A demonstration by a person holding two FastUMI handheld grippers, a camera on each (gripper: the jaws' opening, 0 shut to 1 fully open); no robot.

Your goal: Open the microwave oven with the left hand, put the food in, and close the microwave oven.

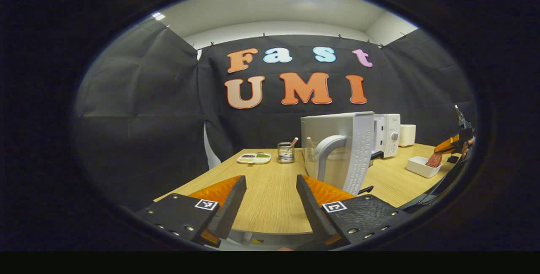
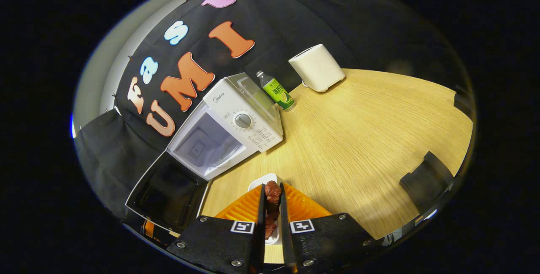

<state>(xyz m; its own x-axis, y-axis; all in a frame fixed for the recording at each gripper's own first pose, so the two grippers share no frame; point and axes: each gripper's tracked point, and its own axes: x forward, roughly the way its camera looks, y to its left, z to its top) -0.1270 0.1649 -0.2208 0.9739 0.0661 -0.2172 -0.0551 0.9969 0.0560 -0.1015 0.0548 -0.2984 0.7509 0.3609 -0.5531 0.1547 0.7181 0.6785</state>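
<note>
The white microwave [image 2: 236, 118] stands on the wooden table with its door [image 2: 164, 194] swung wide open and its pale cavity [image 2: 206, 143] bare. My right gripper [image 2: 272, 185] is shut on a reddish-brown piece of food [image 2: 273, 196], held just above a small white dish [image 2: 262, 182] in front of the oven. In the left gripper view the open door [image 1: 337, 151] stands edge-on with its curved handle [image 1: 327, 156] facing me. My left gripper [image 1: 271, 178] is open, holds nothing and sits a short way left of that handle. Far right, the right gripper [image 1: 446, 145] holds the food [image 1: 434, 159] over the dish [image 1: 422, 167].
A green bottle [image 2: 276, 92] and a white appliance [image 2: 316, 67] stand behind the microwave. A condiment dish [image 1: 254, 158] and a holder with sticks [image 1: 286, 152] sit at the table's far left. Black blocks [image 2: 426, 181] lie on the table's right edge.
</note>
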